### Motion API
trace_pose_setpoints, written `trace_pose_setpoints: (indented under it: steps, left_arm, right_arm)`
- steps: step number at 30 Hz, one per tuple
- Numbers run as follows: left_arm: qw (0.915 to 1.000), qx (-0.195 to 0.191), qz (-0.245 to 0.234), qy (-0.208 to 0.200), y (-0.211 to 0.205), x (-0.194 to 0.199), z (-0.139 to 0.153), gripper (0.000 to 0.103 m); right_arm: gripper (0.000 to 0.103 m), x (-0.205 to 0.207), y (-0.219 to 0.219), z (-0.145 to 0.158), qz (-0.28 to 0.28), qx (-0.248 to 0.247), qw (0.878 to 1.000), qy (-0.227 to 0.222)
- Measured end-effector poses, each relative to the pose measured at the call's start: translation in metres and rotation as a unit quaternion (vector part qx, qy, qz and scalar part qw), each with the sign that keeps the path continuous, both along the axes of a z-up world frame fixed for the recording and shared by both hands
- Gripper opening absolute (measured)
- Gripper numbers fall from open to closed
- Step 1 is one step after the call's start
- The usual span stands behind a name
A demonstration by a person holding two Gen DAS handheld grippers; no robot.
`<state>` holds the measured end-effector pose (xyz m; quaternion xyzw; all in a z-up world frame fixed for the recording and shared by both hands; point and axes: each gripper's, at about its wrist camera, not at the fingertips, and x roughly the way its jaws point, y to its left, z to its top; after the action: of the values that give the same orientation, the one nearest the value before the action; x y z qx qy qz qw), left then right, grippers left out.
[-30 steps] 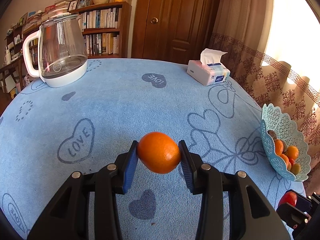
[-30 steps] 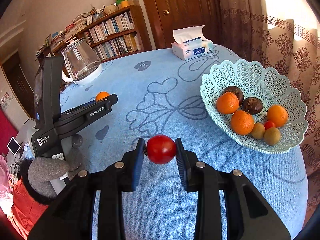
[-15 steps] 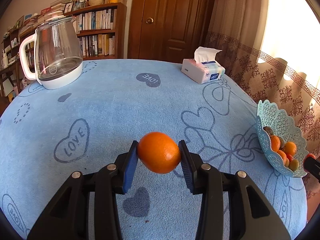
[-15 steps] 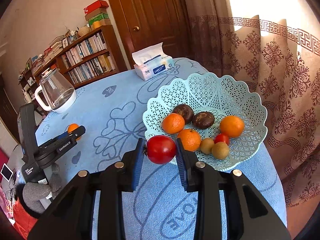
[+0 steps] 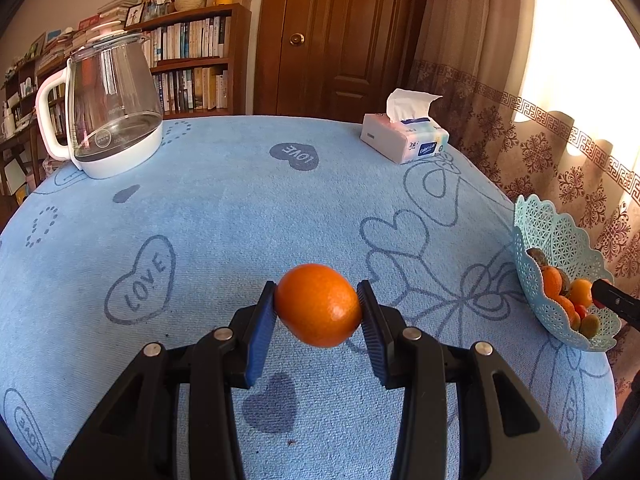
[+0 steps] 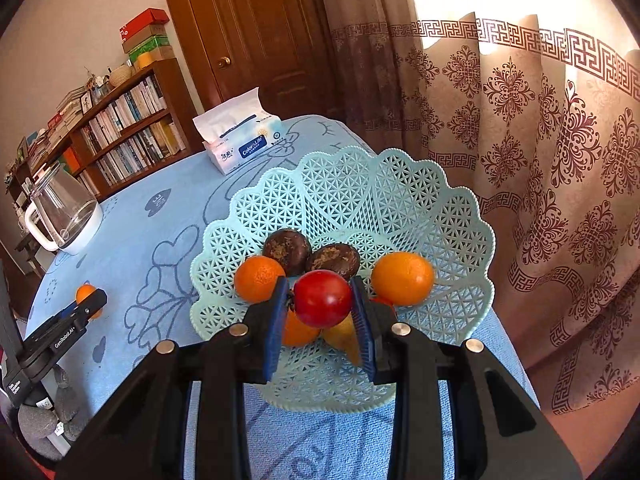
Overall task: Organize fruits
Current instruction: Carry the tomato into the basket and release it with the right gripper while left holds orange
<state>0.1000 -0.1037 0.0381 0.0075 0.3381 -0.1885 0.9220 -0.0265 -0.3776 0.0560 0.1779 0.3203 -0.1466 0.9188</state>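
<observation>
right gripper (image 6: 322, 300) pinching red tomato (image 6: 322, 298), swung from blue tablecloth to over lattice fruit basket (image 6: 400, 184) | release next | left gripper (image 5: 319, 306) clamps orange (image 5: 319, 305), unmoved

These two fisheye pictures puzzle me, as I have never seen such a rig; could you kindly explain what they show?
There is no robot here: a person holds a two-finger gripper in each hand, each with a camera looking along its jaws. In the left view, the left gripper is shut on an orange above the blue tablecloth, where a glass kettle and tissue pack stand. In the right view, the right gripper is shut on a red tomato over the lattice basket, which already holds fruit.
</observation>
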Motion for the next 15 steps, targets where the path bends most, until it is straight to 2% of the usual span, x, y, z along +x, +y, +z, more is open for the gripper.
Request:
trace_pose_setpoints:
  steps: [8,15]
  left_arm:
    - [1.0,0.0,-0.001,0.001,0.0,0.0,-0.001,0.041]
    - [1.0,0.004,-0.003,-0.001,-0.002,-0.002,-0.002,0.041]
  right_arm:
    - [0.033,0.001,-0.008,-0.01,-0.017,0.01,1.0,-0.003]
    - [0.033,-0.022,-0.008,-0.004,-0.053,-0.02,0.998,-0.029]
